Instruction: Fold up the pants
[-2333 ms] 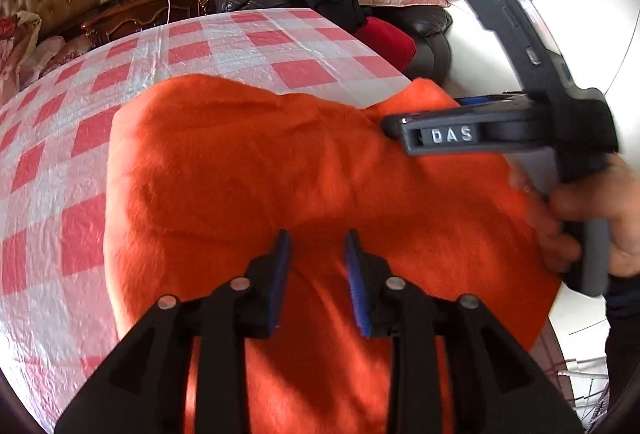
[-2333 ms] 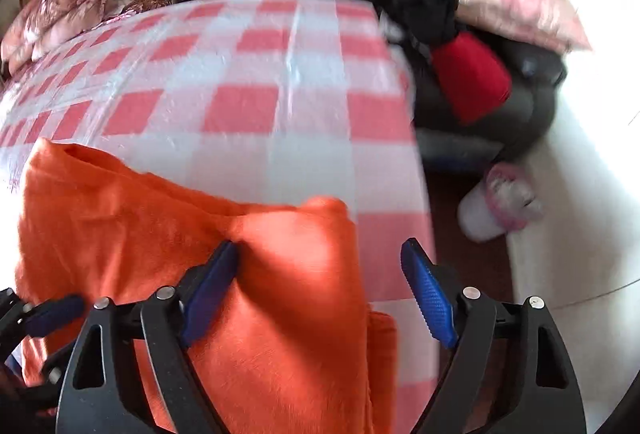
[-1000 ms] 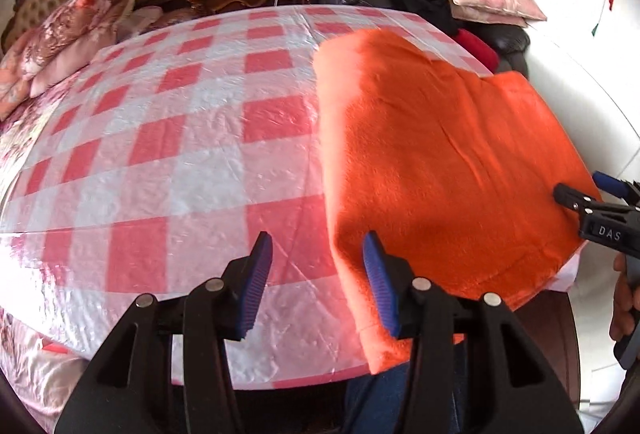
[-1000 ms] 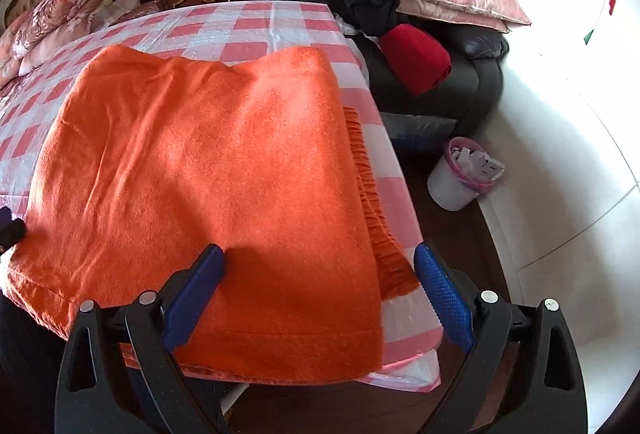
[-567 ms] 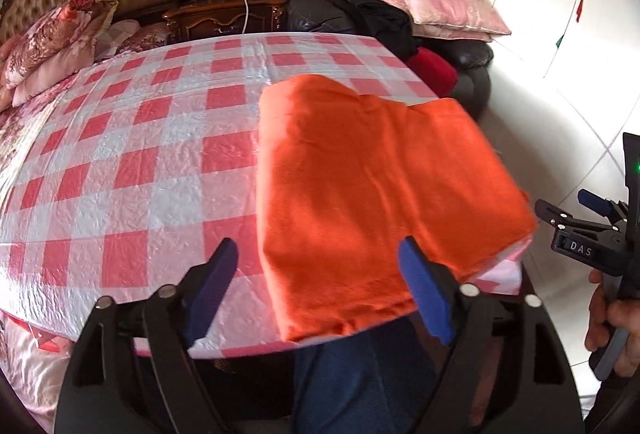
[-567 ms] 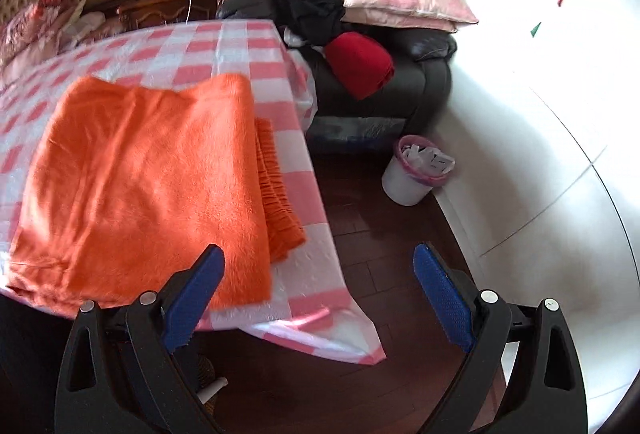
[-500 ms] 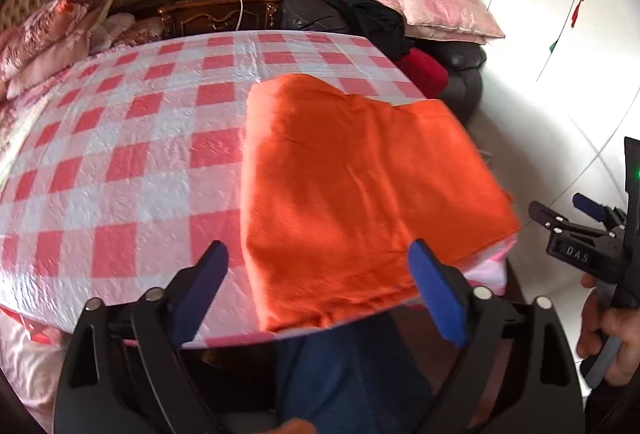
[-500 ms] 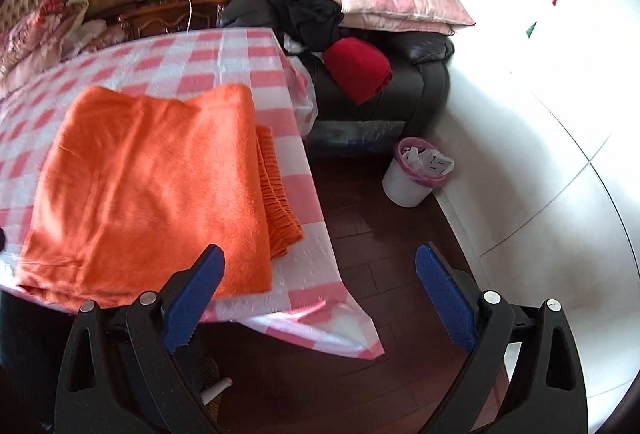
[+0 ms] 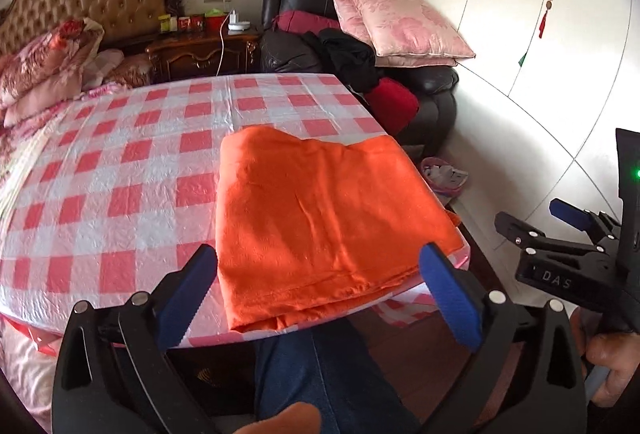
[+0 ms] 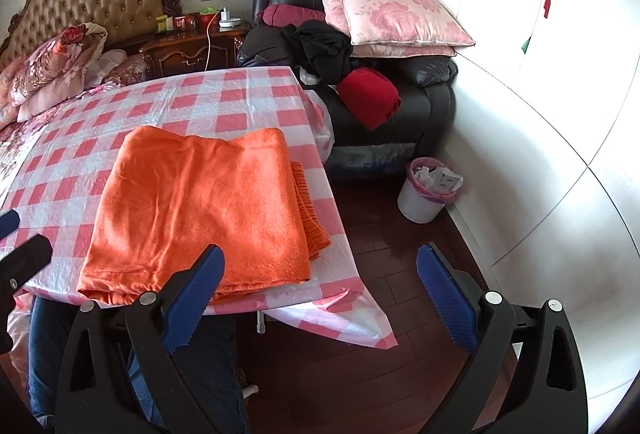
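Observation:
The orange pants (image 9: 320, 218) lie folded in a flat rectangle at the near right corner of the red-checked table (image 9: 120, 162). They also show in the right wrist view (image 10: 196, 210), with a ribbed edge sticking out on the right. My left gripper (image 9: 320, 294) is open and empty, held back above the table's near edge. My right gripper (image 10: 316, 298) is open and empty, off the table's right side over the floor. It also shows in the left wrist view (image 9: 560, 230).
A black armchair (image 10: 400, 90) with pink pillows and clothes stands behind the table. A white bin (image 10: 424, 190) sits on the wooden floor by the white wardrobe wall. A bed with a padded headboard (image 9: 92, 6) and a nightstand stand at the back left. The person's leg (image 9: 320, 374) is below the table edge.
Both grippers have let go of the pants and drawn back and up from the table. The left jaws have opened wide. The pants stay folded on the table.

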The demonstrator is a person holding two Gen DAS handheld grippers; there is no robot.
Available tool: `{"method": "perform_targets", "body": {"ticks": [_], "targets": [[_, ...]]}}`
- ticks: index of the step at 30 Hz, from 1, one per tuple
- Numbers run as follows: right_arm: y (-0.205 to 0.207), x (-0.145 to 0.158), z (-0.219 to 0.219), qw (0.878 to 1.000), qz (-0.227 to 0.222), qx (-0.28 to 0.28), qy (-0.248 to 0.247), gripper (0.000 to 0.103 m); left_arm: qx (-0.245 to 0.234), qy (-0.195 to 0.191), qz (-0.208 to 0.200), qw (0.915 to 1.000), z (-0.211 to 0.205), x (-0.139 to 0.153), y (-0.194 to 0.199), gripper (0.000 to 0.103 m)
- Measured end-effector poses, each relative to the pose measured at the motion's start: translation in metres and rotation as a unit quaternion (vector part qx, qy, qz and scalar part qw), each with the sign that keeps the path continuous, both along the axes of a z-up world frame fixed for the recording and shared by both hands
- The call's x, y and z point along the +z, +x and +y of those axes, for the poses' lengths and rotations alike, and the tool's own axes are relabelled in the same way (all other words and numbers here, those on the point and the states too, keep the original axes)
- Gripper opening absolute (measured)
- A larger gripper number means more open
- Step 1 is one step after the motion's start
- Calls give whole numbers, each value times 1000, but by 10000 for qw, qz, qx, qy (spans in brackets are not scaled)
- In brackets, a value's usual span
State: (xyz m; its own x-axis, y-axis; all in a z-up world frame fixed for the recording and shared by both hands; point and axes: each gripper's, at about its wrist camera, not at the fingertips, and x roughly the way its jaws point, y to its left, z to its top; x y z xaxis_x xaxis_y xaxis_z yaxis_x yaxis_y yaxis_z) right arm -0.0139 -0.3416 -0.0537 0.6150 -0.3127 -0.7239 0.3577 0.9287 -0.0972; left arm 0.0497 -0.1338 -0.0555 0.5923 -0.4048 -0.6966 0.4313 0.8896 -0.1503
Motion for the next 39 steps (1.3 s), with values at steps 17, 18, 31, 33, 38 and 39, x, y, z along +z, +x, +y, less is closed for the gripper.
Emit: {"method": "perform_targets", "body": {"ticks": [17,18,31,33,38,39], "targets": [[-1,-1,2,10000,27,27,11,94,-56,36,210,9998,0,-9,3,101],[-1,-2,2,10000,31,29,8,94,-55,42,215,9997,0,-10,3,101],[-2,-3,2,10000,35,28,16,94,-52,27,226,9997,0,-10,3,101],[-2,-3,2,10000,32,28,11,94,-54,26,223,9997,0,-9,3,101],[-2,-2,2,10000,37,29,16,94,-49,28,221,9997,0,-10,3,101],[-2,-4,2,10000,37,35,15,94,-46,30,220,9997,1,-11,3,101]]}}
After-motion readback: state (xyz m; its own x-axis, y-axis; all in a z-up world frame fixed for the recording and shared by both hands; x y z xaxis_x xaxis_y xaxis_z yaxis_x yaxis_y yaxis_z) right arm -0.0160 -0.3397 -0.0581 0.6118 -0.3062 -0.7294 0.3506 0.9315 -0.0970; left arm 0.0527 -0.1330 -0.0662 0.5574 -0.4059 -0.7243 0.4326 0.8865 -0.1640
